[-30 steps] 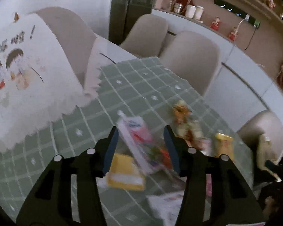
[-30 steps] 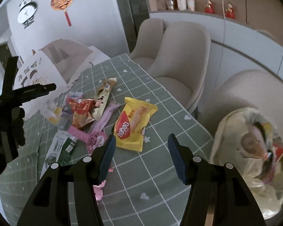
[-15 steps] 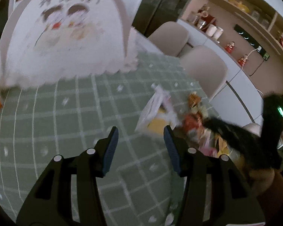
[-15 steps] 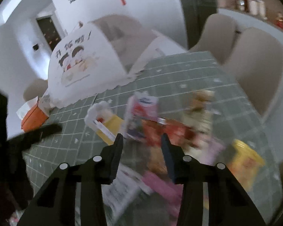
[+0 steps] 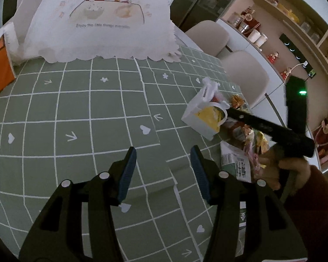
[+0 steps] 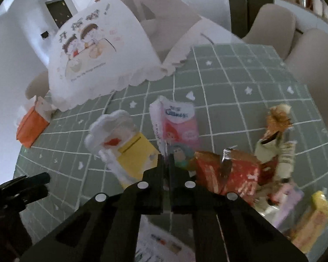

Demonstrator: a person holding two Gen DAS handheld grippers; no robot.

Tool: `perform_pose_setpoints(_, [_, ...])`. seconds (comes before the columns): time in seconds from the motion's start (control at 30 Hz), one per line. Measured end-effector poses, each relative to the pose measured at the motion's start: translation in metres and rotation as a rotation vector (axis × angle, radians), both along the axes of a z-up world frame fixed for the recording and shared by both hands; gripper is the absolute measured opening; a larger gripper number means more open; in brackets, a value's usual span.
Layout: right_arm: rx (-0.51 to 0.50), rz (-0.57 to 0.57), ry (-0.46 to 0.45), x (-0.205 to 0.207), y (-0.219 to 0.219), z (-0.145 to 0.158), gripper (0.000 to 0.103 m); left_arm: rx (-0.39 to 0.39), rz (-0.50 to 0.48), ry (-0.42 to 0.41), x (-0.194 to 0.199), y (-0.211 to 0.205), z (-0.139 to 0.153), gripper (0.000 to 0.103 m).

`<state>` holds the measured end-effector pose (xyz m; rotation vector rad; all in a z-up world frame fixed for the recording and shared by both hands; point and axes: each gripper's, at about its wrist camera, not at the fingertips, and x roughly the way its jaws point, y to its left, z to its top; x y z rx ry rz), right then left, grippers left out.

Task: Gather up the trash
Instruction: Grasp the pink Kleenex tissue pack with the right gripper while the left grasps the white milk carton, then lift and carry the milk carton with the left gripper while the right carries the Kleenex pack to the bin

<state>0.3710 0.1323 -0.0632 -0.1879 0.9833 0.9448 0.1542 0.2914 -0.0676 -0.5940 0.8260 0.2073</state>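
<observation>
Your right tongs (image 6: pixel 166 160) have just been closing and now are clenched on the edge of the pink tissue pack (image 6: pixel 178 124), which lies on the green tabletop (image 6: pixel 229 91) among the other trash. Just beside it on the left is a yellow pack (image 6: pixel 136 155), on the right a red wrapper (image 6: pixel 234 174). Your left tongs (image 5: pixel 163 170) stand released over bare tabletop, with nothing between them. The white food cover (image 5: pixel 102 19) stands at the far side.

home dining room: chairs (image 5: pixel 245 74), ornament shelves (image 5: pixel 280 17).
</observation>
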Motion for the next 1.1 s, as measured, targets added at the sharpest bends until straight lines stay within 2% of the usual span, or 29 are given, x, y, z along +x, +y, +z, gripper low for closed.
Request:
perform_pose_setpoints(0.23, [0.072,-0.062,-0.101,-0.038,-0.061,0.07,0.006,-0.041,-0.113,-0.013,0.011,-0.035,0.003,0.055])
perform_pose_setpoints(0.4, [0.048,-0.164,-0.151,-0.069,-0.12,0.088,0.006,-0.056,-0.265,0.003,0.026,-0.081,0.001,0.057])
perform_pose_setpoints(0.5, [0.032,-0.249,-0.155,-0.085,-0.158,0.089,0.006,-0.035,-0.333,0.031,0.037,-0.11,-0.002,0.058])
perform_pose_setpoints(0.67, [0.008,-0.39,-0.124,-0.115,-0.219,0.077,0.006,0.047,-0.359,0.08,0.056,-0.139,-0.008,0.06])
perform_pose_setpoints(0.93, [-0.001,-0.523,-0.047,-0.153,-0.265,0.044,0.006,0.182,-0.391,0.156,0.083,-0.173,-0.014,0.06])
perform_pose_setpoints(1.1, [0.011,-0.539,-0.055,-0.167,-0.272,0.045,0.006,0.16,-0.37,0.236,0.087,-0.17,-0.029,0.06])
